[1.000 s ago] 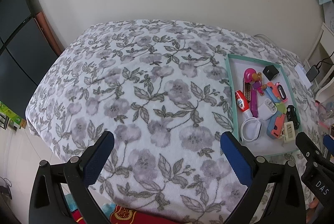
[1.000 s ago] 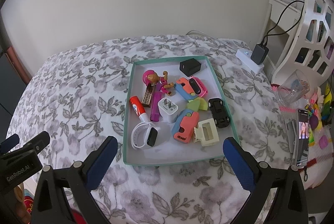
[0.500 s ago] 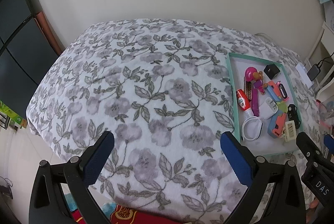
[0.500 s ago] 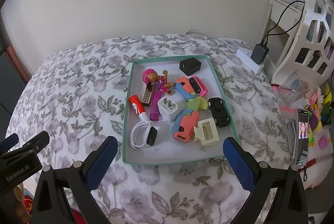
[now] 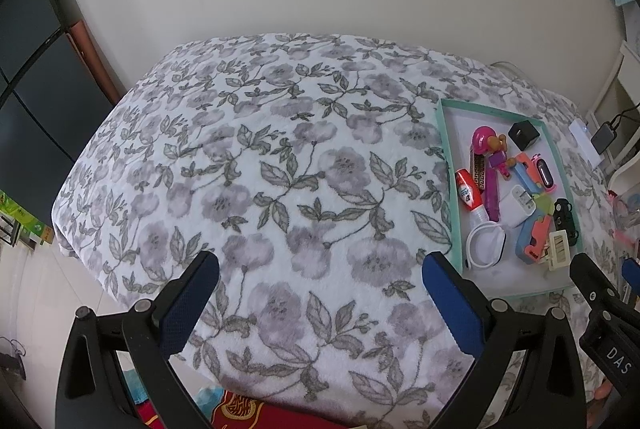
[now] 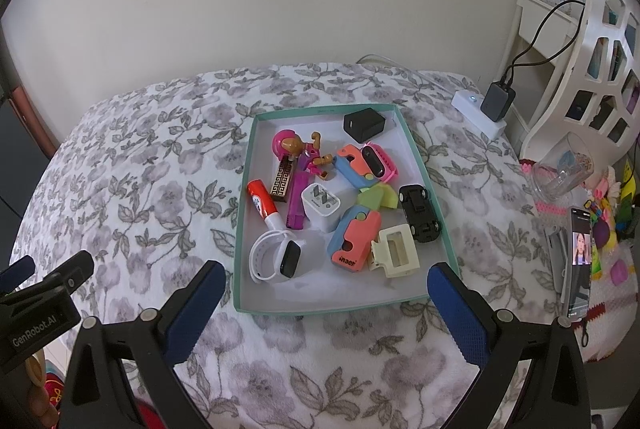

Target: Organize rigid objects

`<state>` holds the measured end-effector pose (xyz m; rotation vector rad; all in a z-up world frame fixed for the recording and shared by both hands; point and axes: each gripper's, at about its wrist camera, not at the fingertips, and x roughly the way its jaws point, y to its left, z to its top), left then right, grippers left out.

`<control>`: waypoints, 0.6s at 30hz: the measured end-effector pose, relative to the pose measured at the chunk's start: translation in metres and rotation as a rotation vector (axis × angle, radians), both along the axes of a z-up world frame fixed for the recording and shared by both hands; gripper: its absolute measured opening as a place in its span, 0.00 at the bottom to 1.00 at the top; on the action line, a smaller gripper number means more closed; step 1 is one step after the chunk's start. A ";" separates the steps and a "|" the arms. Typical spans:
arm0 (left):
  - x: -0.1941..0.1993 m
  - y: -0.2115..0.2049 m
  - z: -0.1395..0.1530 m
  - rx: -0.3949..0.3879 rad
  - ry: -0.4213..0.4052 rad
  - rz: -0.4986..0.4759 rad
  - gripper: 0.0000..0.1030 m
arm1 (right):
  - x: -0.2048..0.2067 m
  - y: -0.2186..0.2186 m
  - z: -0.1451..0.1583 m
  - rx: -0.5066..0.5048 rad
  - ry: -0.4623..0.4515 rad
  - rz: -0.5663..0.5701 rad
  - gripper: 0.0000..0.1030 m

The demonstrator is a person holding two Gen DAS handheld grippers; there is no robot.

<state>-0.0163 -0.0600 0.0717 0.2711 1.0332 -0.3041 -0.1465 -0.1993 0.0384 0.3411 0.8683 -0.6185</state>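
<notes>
A teal-rimmed tray [image 6: 242,229] lies on the floral blanket and holds several small objects: a white smartwatch [image 6: 276,261], a red glue stick [image 6: 260,199], a white charger plug [image 6: 320,205], a pink doll figure [image 6: 298,149], a black cube [image 6: 363,125], a black toy car [image 6: 420,213], a cream hair clip [image 6: 394,253]. My right gripper [image 6: 324,303] is open and empty just in front of the tray. My left gripper [image 5: 320,293] is open and empty over bare blanket, left of the tray [image 5: 448,165].
The floral blanket [image 5: 260,169] covers a bed against a pale wall. A white power strip with a black adapter [image 6: 496,101] lies at the bed's far right. A phone [image 6: 580,261], a clear cup [image 6: 564,169] and toys sit to the right.
Both grippers have drawn back slightly, so the tray looks a little farther away. Nothing was grasped.
</notes>
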 end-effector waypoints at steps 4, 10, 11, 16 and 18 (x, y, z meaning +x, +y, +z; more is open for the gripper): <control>0.000 0.000 -0.001 0.003 0.002 0.001 0.98 | 0.000 0.000 0.000 0.000 0.001 0.001 0.99; 0.000 0.000 -0.001 0.004 0.003 0.001 0.98 | 0.001 0.000 0.000 0.001 0.001 -0.001 0.99; 0.000 0.000 -0.001 0.003 0.003 0.001 0.98 | 0.001 0.000 0.000 0.000 0.002 0.000 0.99; 0.000 0.000 -0.002 0.003 0.011 0.004 0.98 | 0.001 0.000 0.000 0.001 0.003 0.000 0.99; 0.000 0.000 -0.003 0.005 0.012 0.004 0.98 | 0.001 0.000 -0.001 0.001 0.004 0.000 0.99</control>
